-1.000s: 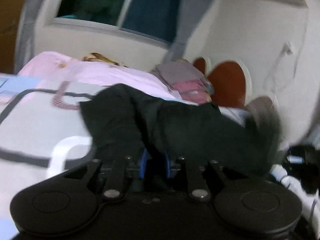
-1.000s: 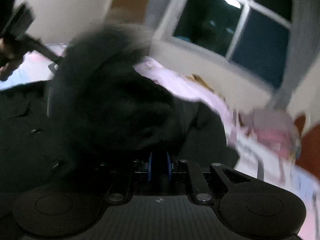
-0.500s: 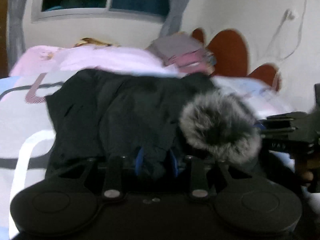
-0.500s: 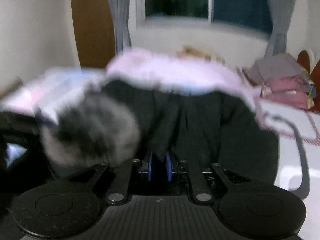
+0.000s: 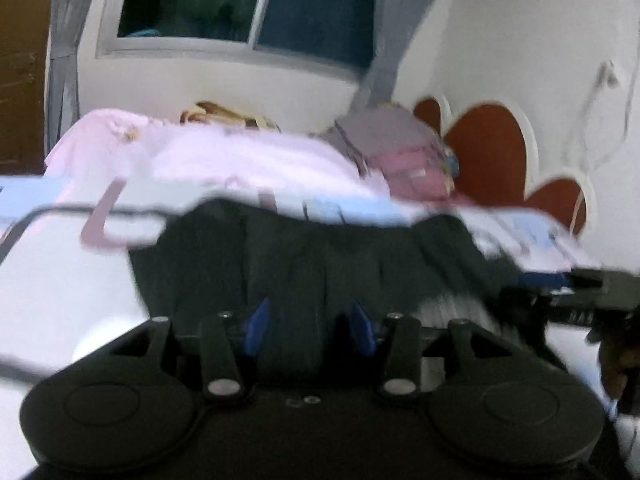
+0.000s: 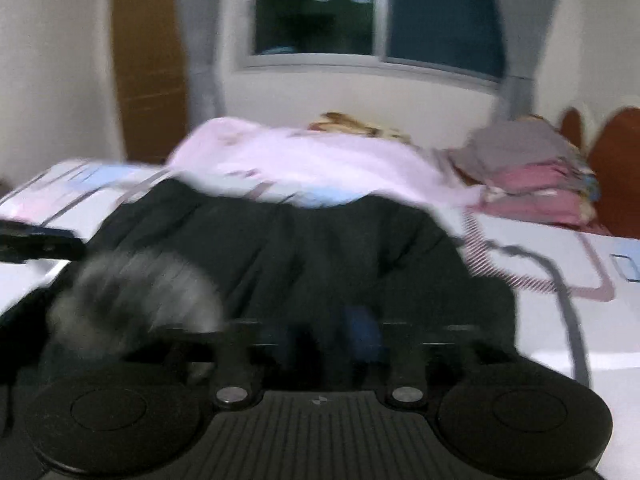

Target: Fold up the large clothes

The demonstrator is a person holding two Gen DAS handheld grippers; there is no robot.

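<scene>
Left wrist view: our left gripper [image 5: 310, 330] angles down over one black coat [image 5: 320, 248] on the bed [image 5: 52, 280]. Its blue fingers [image 5: 256, 330] have just been opening, with coat cloth lying between them. Our right gripper [image 6: 320, 336], blurred, has also just been opening over the coat beside its one grey fur trim [image 6: 136, 300]; any grip we cannot tell.

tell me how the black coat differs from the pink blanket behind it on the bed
The black coat is dark and has a grey fur trim; the pink blanket is pale and plain. The coat lies near the camera, across the bed's front; the blanket is heaped along the far side under the window. Both lie rumpled on the bed.
</scene>
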